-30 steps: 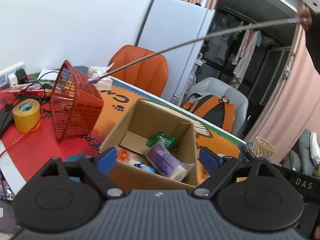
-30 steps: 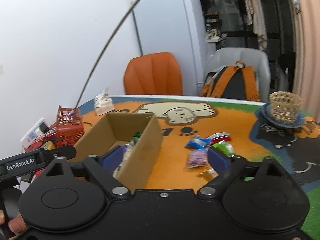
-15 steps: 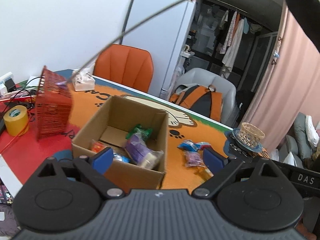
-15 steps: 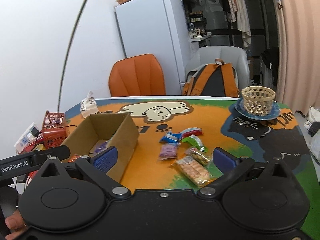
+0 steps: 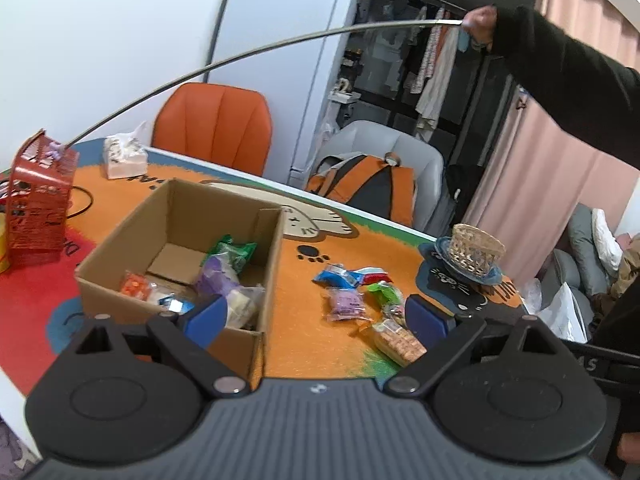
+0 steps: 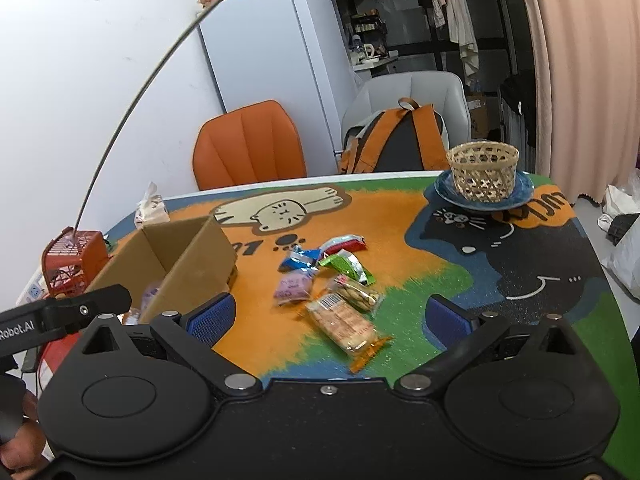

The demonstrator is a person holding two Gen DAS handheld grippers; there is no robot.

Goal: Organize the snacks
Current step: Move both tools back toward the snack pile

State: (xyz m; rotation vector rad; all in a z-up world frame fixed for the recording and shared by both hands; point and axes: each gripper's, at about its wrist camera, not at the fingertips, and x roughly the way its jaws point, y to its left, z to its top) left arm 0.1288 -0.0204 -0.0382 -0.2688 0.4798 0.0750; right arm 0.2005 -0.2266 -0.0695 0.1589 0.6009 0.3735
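Cardboard box [image 5: 176,248] sits on the cat-print table mat [image 6: 400,216], holding several packets: green [image 5: 234,250], purple [image 5: 216,278], orange [image 5: 134,286]. Woven basket [image 6: 482,176] stands on a blue plate [image 6: 520,196] at the far right; its contents cannot be seen. Red mesh basket [image 5: 38,200] lies tipped beyond the box. Loose snack pile [image 6: 332,280] lies on the mat right of the box, apart from it. Right gripper [image 6: 326,314] spread wide, empty, the biscuit pack [image 6: 344,326] between its fingers. Left gripper [image 5: 316,316] also wide, empty, above the box's near corner.
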